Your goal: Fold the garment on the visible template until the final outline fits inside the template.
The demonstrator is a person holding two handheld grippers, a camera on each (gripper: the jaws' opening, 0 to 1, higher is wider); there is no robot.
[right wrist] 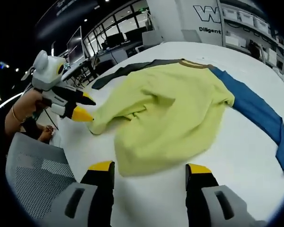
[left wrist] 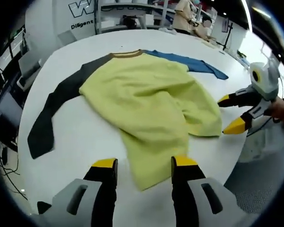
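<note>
Left tool (left wrist: 144, 165): I held it spread, empty, at the garment's near hem.
Right tool (right wrist: 150, 169): spread, empty, by the hem.
Garment (left wrist: 146, 101): rumpled on the white surface (left wrist: 80, 137), dark sleeve (left wrist: 52, 111) and blue sleeve (left wrist: 189, 61) outstretched.

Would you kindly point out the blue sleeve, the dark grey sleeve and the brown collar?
blue sleeve (right wrist: 255, 111): right gripper view, mid-length of the sleeve.
dark grey sleeve (left wrist: 52, 106): left gripper view, its middle stretch.
brown collar (left wrist: 127, 55): left gripper view, centre of the neckband.
</note>
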